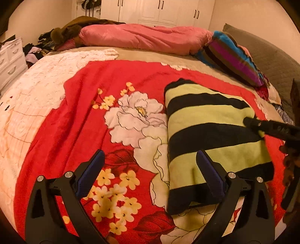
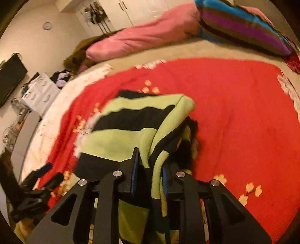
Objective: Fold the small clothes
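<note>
A small green-and-black striped garment (image 1: 210,135) lies on the red floral blanket (image 1: 78,120) on the bed. My left gripper (image 1: 151,165) is open and empty; its right finger sits over the garment's near-left part. My right gripper (image 2: 150,161) is shut on a fold of the garment (image 2: 131,120), lifting its right edge over the rest. In the left wrist view the right gripper (image 1: 249,122) comes in from the right onto the garment's far right edge. The left gripper (image 2: 48,172) shows at the lower left of the right wrist view.
A pink quilt (image 1: 142,37) and a striped pillow (image 1: 234,58) lie at the far side of the bed. White drawers (image 1: 11,58) and piled clothes (image 1: 35,50) stand left of the bed. White wardrobes (image 1: 159,11) line the back wall.
</note>
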`<move>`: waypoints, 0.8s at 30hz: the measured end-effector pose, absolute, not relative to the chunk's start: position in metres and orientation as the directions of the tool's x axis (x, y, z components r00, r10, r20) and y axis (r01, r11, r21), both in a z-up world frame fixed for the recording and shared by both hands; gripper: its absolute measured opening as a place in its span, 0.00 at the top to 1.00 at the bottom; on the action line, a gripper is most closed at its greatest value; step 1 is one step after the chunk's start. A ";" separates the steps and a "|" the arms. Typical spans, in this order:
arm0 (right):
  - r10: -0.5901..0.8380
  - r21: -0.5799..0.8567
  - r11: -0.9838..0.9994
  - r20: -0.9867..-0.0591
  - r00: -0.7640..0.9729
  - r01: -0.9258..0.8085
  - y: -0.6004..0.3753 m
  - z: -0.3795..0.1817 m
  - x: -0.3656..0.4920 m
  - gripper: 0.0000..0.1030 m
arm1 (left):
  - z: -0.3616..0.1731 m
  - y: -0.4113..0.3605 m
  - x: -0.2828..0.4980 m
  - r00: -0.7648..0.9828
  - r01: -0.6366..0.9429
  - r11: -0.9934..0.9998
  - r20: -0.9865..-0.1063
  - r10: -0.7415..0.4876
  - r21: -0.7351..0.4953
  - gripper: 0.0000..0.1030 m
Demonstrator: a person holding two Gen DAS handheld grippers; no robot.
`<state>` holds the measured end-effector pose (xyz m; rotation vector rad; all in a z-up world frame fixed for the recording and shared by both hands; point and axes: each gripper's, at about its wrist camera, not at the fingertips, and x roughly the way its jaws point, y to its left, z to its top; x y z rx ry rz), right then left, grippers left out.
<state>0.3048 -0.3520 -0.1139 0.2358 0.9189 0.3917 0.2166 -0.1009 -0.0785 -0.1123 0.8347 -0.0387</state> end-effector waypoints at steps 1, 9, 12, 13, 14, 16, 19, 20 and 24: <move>0.416 0.356 0.909 -0.723 0.552 -0.218 -0.353 -0.119 0.304 0.78 | -0.081 -0.104 0.216 0.667 -0.003 0.994 -0.741 -0.082 -0.112 0.11; 0.390 0.360 0.917 -0.725 0.568 -0.170 -0.365 -0.125 0.302 0.50 | -0.086 -0.133 0.209 0.677 0.075 0.995 -0.729 -0.102 -0.069 0.11; 0.457 0.458 0.875 -0.672 0.583 -0.157 -0.379 -0.117 0.304 0.50 | -0.084 -0.143 0.205 0.686 0.114 0.992 -0.718 -0.121 -0.058 0.11; 0.472 0.482 0.863 -0.664 0.581 -0.150 -0.382 -0.117 0.307 0.48 | -0.085 -0.146 0.205 0.684 0.123 0.991 -0.719 -0.125 -0.055 0.11; 0.472 0.496 0.859 -0.670 0.573 -0.128 -0.383 -0.117 0.314 0.46 | -0.086 -0.149 0.205 0.681 0.134 0.990 -0.721 -0.130 -0.051 0.11; 0.482 0.517 0.851 -0.694 0.535 -0.096 -0.383 -0.124 0.327 0.42 | -0.092 -0.154 0.206 0.672 0.150 0.988 -0.728 -0.137 -0.048 0.11; 0.528 0.560 0.823 -0.695 0.488 -0.094 -0.378 -0.134 0.342 0.67 | -0.100 -0.157 0.207 0.657 0.162 0.986 -0.740 -0.145 -0.050 0.11; 0.510 0.526 0.842 -0.700 0.500 -0.123 -0.373 -0.128 0.340 0.71 | -0.101 -0.157 0.207 0.655 0.163 0.985 -0.741 -0.150 -0.055 0.11; 0.472 0.441 0.874 -0.666 0.577 -0.206 -0.365 -0.101 0.326 0.76 | -0.102 -0.155 0.209 0.653 0.164 0.983 -0.739 -0.168 -0.079 0.11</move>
